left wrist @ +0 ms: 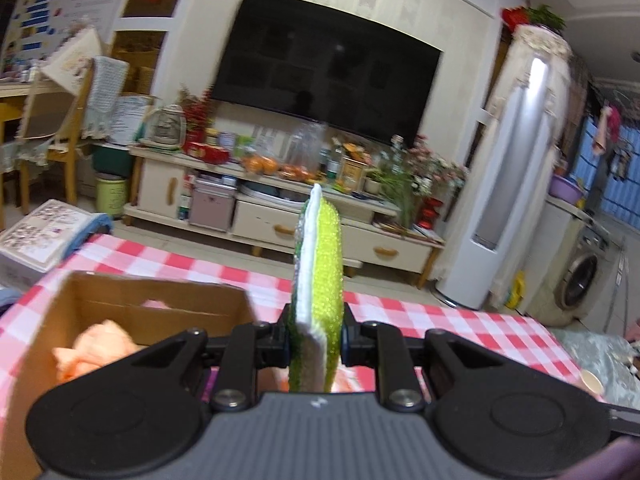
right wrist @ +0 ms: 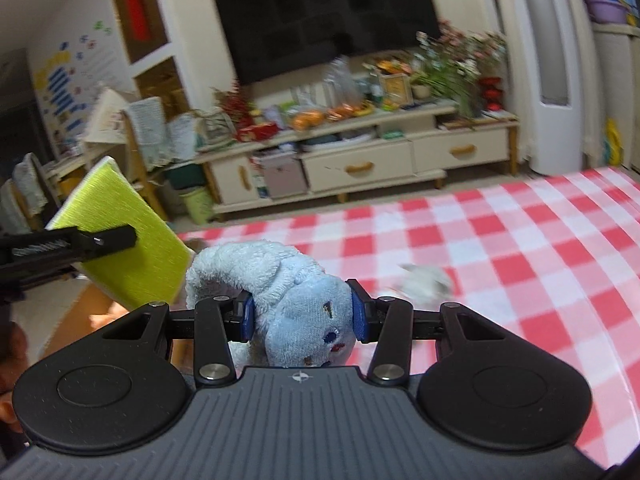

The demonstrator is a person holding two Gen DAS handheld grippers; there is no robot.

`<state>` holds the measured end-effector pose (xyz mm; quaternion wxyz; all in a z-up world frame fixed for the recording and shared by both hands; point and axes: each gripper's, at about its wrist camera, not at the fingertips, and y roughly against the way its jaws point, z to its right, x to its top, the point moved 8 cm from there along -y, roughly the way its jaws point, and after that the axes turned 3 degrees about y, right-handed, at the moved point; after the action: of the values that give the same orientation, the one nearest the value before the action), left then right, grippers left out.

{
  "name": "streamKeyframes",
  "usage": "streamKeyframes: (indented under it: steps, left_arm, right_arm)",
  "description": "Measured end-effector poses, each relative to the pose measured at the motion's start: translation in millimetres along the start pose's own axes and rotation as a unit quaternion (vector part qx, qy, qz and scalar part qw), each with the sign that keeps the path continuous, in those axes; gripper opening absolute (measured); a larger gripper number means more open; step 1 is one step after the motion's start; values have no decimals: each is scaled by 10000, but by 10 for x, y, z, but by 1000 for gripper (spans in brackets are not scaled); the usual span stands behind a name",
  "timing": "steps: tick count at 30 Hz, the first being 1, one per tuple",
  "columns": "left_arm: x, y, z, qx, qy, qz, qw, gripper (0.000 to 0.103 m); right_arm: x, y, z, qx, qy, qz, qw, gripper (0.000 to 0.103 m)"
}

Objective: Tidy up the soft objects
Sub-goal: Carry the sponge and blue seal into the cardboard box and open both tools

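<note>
My left gripper (left wrist: 316, 336) is shut on a yellow-green sponge with a white backing (left wrist: 320, 272), held edge-up above the table. In the right wrist view the same sponge (right wrist: 132, 240) shows at the left with a left finger (right wrist: 80, 240) across it. A cardboard box (left wrist: 60, 320) sits below and left of it, with peach soft things (left wrist: 108, 344) inside. My right gripper (right wrist: 302, 316) is shut on a light blue plush toy (right wrist: 296, 300) with an embroidered face. A small grey-white soft thing (right wrist: 424, 284) lies blurred on the red-checked tablecloth (right wrist: 500, 248) just beyond.
Beyond the table's far edge stand a TV cabinet (left wrist: 280, 216) crowded with fruit, bottles and flowers, and a large dark television (left wrist: 328, 76). A tall white air conditioner (left wrist: 508, 184) is at the right. A patterned box (left wrist: 44, 232) lies left of the table.
</note>
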<state>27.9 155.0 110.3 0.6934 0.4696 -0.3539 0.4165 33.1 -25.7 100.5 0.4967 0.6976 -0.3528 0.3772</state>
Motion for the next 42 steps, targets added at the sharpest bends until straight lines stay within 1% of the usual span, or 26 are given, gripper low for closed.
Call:
streamKeyframes:
  steps: [6, 10, 13, 16, 22, 23, 24, 25, 27, 28, 29, 30, 31, 32, 33, 35, 38, 42]
  left_arm:
    - [140, 34, -458, 441, 289, 122, 9985, 18]
    - [191, 20, -757, 725, 493, 119, 9961, 18]
    - [223, 16, -921, 852, 585, 104, 9946, 18]
    - [231, 20, -1044, 991, 587, 103, 9933, 18]
    - [194, -25, -1164, 1148, 354, -46, 9927, 19]
    - [183, -33, -1166, 1141, 318, -87, 9929, 19]
    - [177, -27, -1187, 1153, 301, -106, 9928, 20]
    - [173, -25, -1196, 1175, 277, -124, 9926, 22]
    - [159, -32, -1211, 1231, 218, -177, 9920, 34]
    - [157, -34, -1222, 1266, 213, -189, 9915, 37]
    - [155, -32, -1227, 1294, 214, -188, 9912, 42]
    - [157, -30, -1227, 1319, 206, -187, 9909, 49]
    - [159, -29, -1220, 1347, 190, -183, 9905, 52]
    - [160, -25, -1219, 1373, 172, -178, 9902, 57]
    - [162, -20, -1214, 1403, 150, -167, 9899, 61]
    - [164, -29, -1195, 1427, 101, -154, 9896, 64]
    - [160, -36, -1157, 1442, 45, -149, 9894, 71]
    - [140, -65, -1076, 1440, -69, -170, 9894, 76]
  right_arm:
    - [82, -125, -545, 488, 293, 20, 9984, 55]
    - [12, -184, -940, 854, 547, -53, 9948, 55]
    - [-94, -226, -1177, 1109, 724, -167, 9910, 55]
    - [-214, -229, -1373, 1319, 899, -282, 9868, 55]
    - [-461, -266, -1646, 1747, 1119, -613, 9763, 56]
    - [-506, -261, -1694, 1825, 1159, -693, 9739, 57]
    - [-549, -255, -1735, 1876, 1206, -761, 9718, 60]
    - [-609, -254, -1784, 2020, 1345, -893, 9660, 63]
    - [-694, -259, -1833, 2094, 1473, -1041, 9611, 70]
    - [-724, -251, -1846, 2123, 1493, -1069, 9598, 75]
    - [-744, -239, -1854, 2123, 1501, -1062, 9598, 83]
    - [-750, -214, -1856, 2124, 1504, -1036, 9600, 87]
    - [-740, -186, -1846, 2145, 1496, -1011, 9599, 88]
    - [-727, -164, -1838, 2178, 1461, -992, 9599, 89]
    - [-710, -139, -1823, 2195, 1410, -970, 9605, 93]
    - [-668, -75, -1763, 2184, 1329, -885, 9627, 97]
    - [-607, -19, -1697, 2107, 1270, -760, 9663, 98]
    - [-574, -3, -1573, 1965, 1152, -645, 9716, 100]
